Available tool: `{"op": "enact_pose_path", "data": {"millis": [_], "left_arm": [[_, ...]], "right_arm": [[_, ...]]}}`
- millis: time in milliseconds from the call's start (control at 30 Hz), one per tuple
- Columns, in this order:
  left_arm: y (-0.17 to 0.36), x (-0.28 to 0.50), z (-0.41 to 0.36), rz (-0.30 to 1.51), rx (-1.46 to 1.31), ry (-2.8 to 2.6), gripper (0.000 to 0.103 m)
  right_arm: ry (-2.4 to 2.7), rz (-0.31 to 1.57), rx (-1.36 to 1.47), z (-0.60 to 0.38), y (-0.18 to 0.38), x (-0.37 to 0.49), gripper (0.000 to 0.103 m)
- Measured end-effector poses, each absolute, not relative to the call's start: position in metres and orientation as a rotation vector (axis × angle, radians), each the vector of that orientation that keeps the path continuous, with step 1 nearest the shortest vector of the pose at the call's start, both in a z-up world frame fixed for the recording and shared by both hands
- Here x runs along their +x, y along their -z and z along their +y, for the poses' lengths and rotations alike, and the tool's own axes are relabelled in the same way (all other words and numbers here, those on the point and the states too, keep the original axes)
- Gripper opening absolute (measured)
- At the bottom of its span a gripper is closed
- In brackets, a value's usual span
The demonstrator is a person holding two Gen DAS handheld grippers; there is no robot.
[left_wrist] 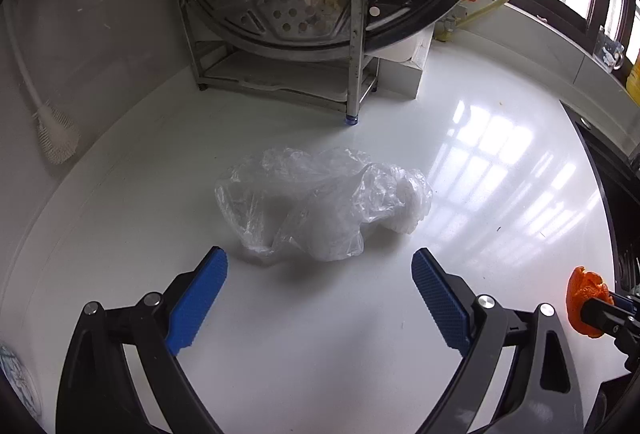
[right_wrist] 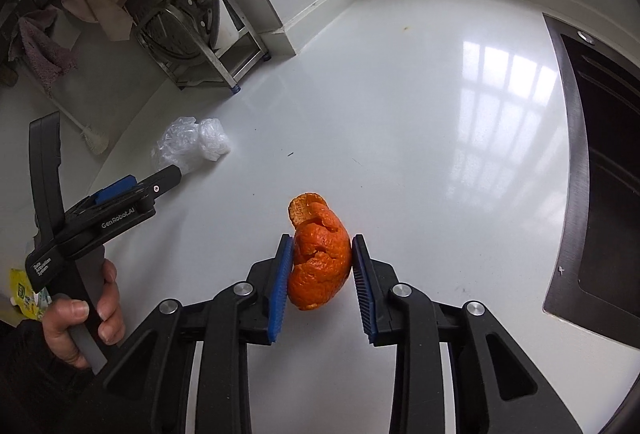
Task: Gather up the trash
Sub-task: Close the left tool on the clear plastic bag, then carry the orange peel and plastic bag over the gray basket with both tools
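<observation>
The right gripper (right_wrist: 319, 266) is pinching an orange peel (right_wrist: 319, 262) between its 2 blue pads above the white counter (right_wrist: 400, 94). The left gripper (left_wrist: 319, 268) is hovering spread just short of a crumpled plastic bag (left_wrist: 320, 202) lying toward the counter's far-left corner, before a steel rack (left_wrist: 276, 34).

Left gripper (left_wrist: 320, 266) hangs wide open over the white counter (left_wrist: 320, 354), with a crumpled clear plastic bag (left_wrist: 320, 202) just past the blue pads. Steel rack (left_wrist: 280, 34) behind it holds perforated trays. Orange peel (left_wrist: 586, 308) sits at the right edge, clamped by the other gripper.
</observation>
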State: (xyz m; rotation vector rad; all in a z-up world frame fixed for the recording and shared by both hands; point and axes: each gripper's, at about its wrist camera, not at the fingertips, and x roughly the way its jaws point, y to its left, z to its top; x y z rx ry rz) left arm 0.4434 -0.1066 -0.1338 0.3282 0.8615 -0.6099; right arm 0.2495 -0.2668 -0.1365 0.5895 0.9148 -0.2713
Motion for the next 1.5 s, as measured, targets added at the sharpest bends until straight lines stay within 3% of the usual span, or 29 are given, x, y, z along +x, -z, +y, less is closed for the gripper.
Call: {"op": "enact_pose_path", "data": {"millis": [433, 600, 667, 767, 967, 1500], "left_arm": [[0.153, 0.462, -0.142, 0.759, 0.455, 0.666, 0.089], [0.157, 0.467, -0.148, 0.804, 0.435, 0.717, 0.051], [0.157, 0.47, -0.148, 0.83, 0.398, 0.738, 0.031], [0.157, 0.47, -0.147, 0.865, 0.363, 0.753, 0.016], [0.153, 0.454, -0.139, 0.893, 0.346, 0.742, 0.01], [0.09, 0.336, -0.057, 0.885, 0.282, 0.607, 0.01]], "right_arm": [[0.262, 0.86, 0.634, -0.275, 0.13, 0.232, 0.029], [0.274, 0.866, 0.645, -0.277, 0.134, 0.225, 0.029], [0.277, 0.869, 0.65, -0.277, 0.134, 0.226, 0.029], [0.277, 0.865, 0.644, -0.275, 0.131, 0.227, 0.029], [0.263, 0.854, 0.64, -0.27, 0.123, 0.226, 0.029], [0.177, 0.874, 0.595, -0.233, 0.097, 0.175, 0.029]]}}
